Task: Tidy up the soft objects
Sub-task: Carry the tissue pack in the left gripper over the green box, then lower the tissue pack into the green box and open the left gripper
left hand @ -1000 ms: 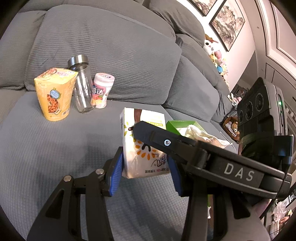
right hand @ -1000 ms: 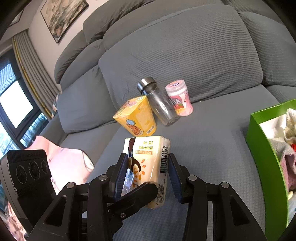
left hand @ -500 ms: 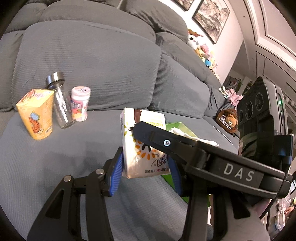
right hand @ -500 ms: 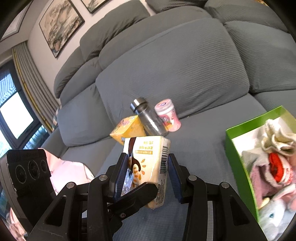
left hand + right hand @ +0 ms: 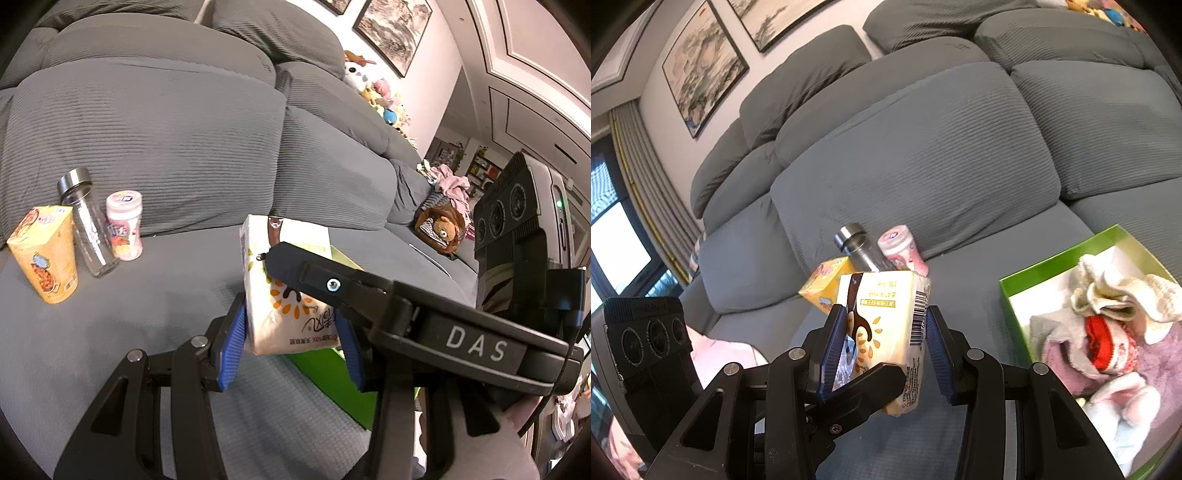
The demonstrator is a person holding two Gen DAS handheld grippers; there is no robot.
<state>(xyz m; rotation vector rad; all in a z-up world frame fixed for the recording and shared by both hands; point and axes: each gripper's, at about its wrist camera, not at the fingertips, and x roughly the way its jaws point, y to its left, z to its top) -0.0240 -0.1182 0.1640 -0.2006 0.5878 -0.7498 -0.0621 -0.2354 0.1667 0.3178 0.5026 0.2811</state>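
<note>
Both grippers on one item here: a soft pack of tissues, plastic-wrapped, held clear of the grey sofa seat. The left hand-held gripper has its blue pads pressed on the pack's lower end, jaws partly closed to the pack's width. The right hand-held gripper pinches the same pack across its narrow sides, jaws about equally set, pads touching the wrapper on both sides.

How will it handle? Light, I'd judge, and squashy: the wrapper looks smooth and glossy (so a bit slippery), and the body gives under a squeeze rather than resisting. The sensible hold is what we see, across the short flat sides near the middle, where the pad faces meet flat film; gripping a corner or the loose crimped end would likely let it twist or slide out.

Both grippers point somewhat downward along the seat, crossing in front of each other, the right one's finger lying across the left wrist view.

The green box sits on the seat to the right, already holding towels and socks. Against the backrest stand a yellow snack carton, a glass bottle and a pink canister, all hard goods, well apart from the box.
</note>
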